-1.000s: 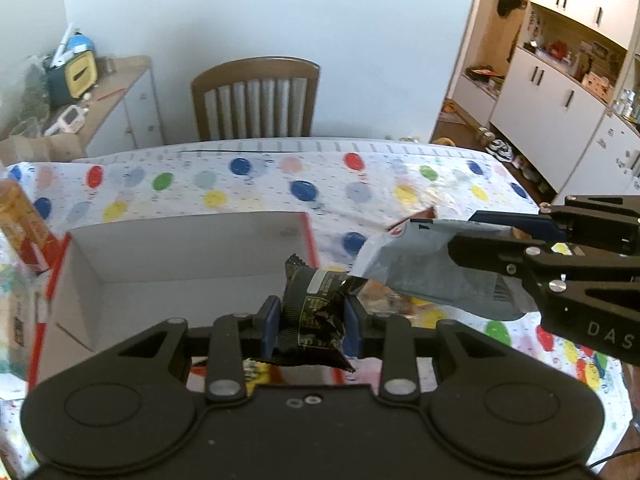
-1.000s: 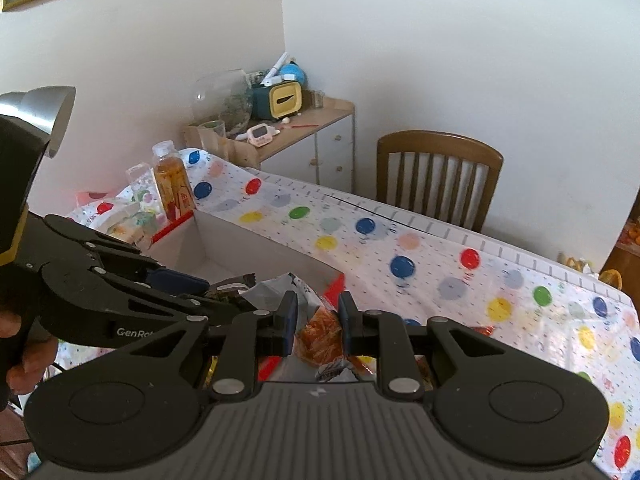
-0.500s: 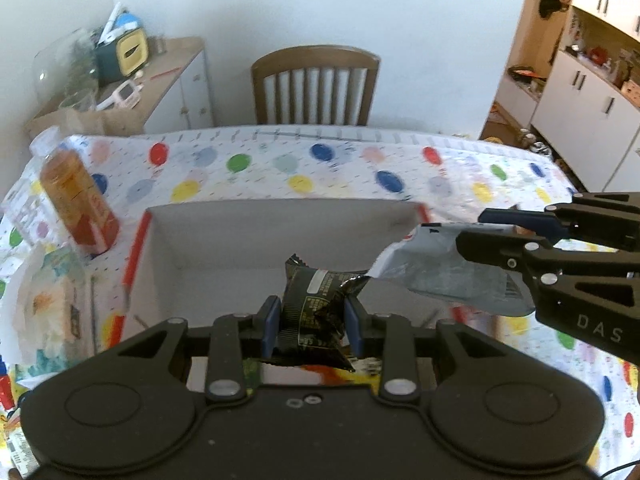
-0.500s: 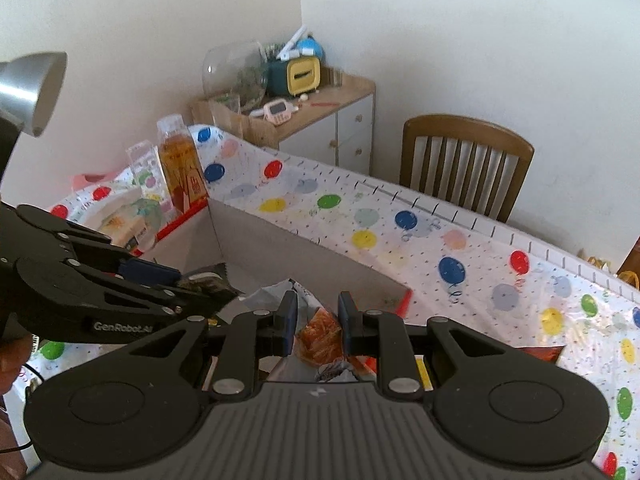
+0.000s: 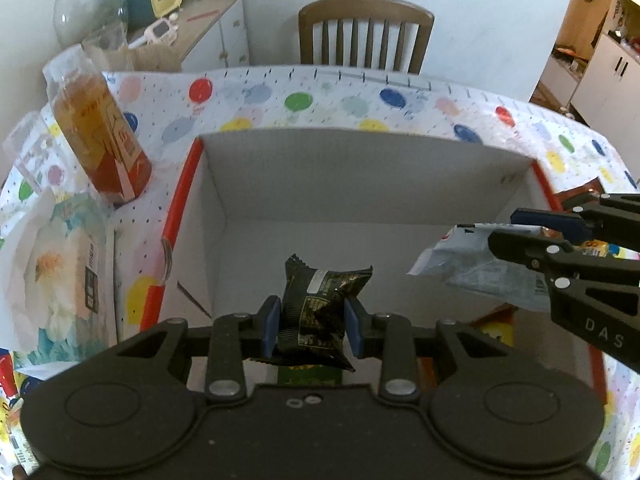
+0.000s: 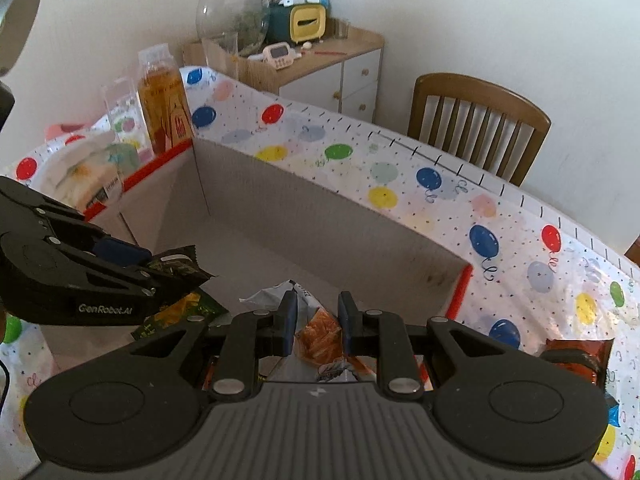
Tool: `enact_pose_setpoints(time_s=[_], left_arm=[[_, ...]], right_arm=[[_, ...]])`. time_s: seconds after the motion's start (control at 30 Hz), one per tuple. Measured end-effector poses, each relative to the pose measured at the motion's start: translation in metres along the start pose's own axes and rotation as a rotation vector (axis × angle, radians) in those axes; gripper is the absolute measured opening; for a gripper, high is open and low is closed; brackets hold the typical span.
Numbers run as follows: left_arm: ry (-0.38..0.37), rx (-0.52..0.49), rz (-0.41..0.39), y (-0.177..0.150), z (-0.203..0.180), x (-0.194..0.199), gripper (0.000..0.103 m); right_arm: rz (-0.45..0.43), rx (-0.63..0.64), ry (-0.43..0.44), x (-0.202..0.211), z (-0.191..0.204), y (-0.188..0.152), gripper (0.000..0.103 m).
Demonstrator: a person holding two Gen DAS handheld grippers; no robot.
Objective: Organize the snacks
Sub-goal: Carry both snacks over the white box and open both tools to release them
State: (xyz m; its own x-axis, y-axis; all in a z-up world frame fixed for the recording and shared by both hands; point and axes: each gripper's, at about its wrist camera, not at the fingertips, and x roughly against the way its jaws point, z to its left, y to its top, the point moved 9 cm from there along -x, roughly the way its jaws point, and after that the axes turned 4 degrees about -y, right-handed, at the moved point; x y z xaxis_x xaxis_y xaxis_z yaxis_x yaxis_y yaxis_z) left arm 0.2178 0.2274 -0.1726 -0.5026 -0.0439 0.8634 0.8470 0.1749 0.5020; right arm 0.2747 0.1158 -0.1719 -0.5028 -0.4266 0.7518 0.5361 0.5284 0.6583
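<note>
Both tongs loaded, both over the open white cardboard box with red-edged flaps (image 5: 400, 184), which sits on the balloon-print surface (image 5: 340, 100).

Left tongs (image 5: 312, 322): I see them clamped on a small black foil snack packet with gold print (image 5: 320, 304). The pads press its two sides; the packet stands roughly upright between them, its crimped top edge pointing away from me toward the far wall of the box. Bare box floor lies directly below and ahead of it.

Right tongs (image 6: 313, 322): jaws nearly together, pinching a white-and-silver crinkled snack bag with an orange picture (image 6: 320, 334). In the left wrist view the bag's long axis runs across, its free end pointing inward over the right part of the box.

Deciding relation: each packet hangs above the box interior, inside the walls, black packet left of centre, white bag toward the right wall. I judge the drop to be straight down for both; neither arm needs to cross the other. The two tongs are near each other, so releases should stay in their own halves.

More wrapped snacks (image 6: 180, 312) show low down under the left tongs; I cannot tell whether they lie in the box.

Outside, left of the box: an amber drink bottle (image 5: 102, 140) and a floral tissue pack (image 5: 60, 276).
</note>
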Motion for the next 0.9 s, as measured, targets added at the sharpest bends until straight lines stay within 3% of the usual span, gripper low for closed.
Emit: enact_pose_setpoints(time_s=[0.37, 0.63, 0.77, 0.9], left_arm=[[-0.002, -0.025, 0.093, -0.014, 0.002, -0.027, 0.031], [-0.001, -0.03, 0.115, -0.016, 0.004, -0.029, 0.033], [0.011, -0.041, 0.102, -0.015, 0.001, -0.024, 0.038], [0.013, -0.048, 0.077, -0.014, -0.003, -0.013, 0.051]], right_arm=[[0.052, -0.012, 0.011, -0.008, -0.002, -0.011, 0.022], [0.023, -0.054, 0.053, 0.012, -0.007, -0.009, 0.025], [0.005, -0.076, 0.074, 0.027, -0.011, -0.008, 0.025], [-0.019, -0.091, 0.091, 0.043, -0.015, -0.008, 0.025]])
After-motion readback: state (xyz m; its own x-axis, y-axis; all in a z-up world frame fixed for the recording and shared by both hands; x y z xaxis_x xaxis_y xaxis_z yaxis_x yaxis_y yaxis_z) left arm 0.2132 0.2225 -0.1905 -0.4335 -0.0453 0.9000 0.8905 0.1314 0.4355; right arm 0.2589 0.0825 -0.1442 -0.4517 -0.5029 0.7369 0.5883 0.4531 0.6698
